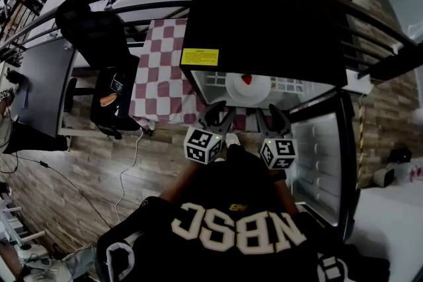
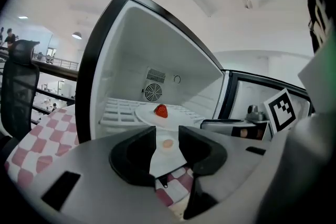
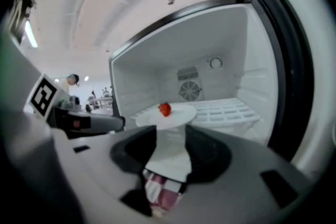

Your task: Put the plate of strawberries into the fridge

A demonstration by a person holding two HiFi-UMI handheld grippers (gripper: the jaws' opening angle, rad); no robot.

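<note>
The black fridge (image 1: 264,23) stood open, its door (image 1: 317,162) swung out to the right. On the white wire shelf (image 1: 301,86) inside sat a white plate (image 1: 259,92) carrying a single strawberry (image 1: 246,79); a round fan vent (image 2: 153,92) showed on the back wall.

The left gripper (image 1: 217,117) and the right gripper (image 1: 273,119) hung just in front of the opening. Each was released, its jaws apart with nothing between them and clear of the plate.

To the left of the fridge lay a red-and-white checked cloth (image 1: 158,69) on the tabletop, with a black office chair (image 1: 99,36) beside it.

A yellow label (image 1: 199,57) sat on the fridge's top near the front edge, its print too small to read. The person's dark shirt (image 1: 231,234) bore pale letters reading "NBSC".
</note>
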